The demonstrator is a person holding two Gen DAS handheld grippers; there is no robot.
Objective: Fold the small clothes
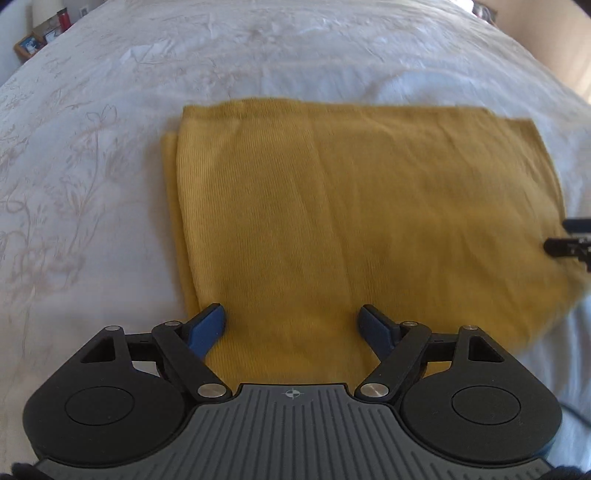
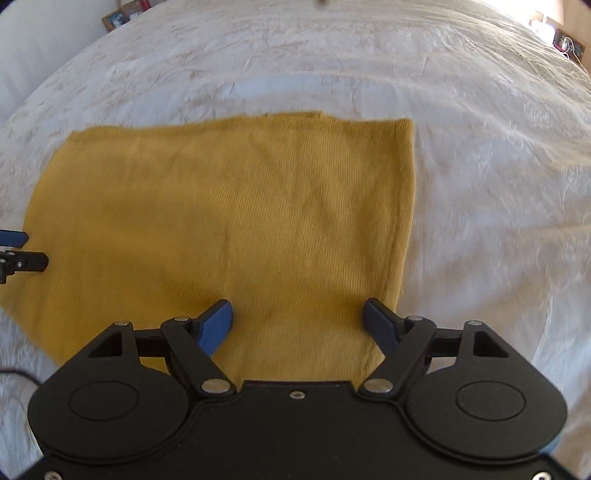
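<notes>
A mustard-yellow ribbed garment point(image 1: 332, 206) lies folded flat on the white bedspread point(image 1: 92, 184). My left gripper point(image 1: 291, 317) hovers open over its near left part, blue pads wide apart with only flat cloth below them. In the right wrist view the same garment point(image 2: 240, 221) fills the middle, and my right gripper point(image 2: 297, 314) stands open over its near right corner, nothing pinched. Each gripper's tip shows at the other view's edge: the right gripper point(image 1: 570, 240) at the garment's right side, the left gripper point(image 2: 14, 251) at its left side.
The white floral bedspread point(image 2: 480, 184) spreads all round the garment. Framed pictures and a red object point(image 1: 44, 29) stand on furniture beyond the bed's far left. More small items point(image 2: 561, 37) sit at the far right.
</notes>
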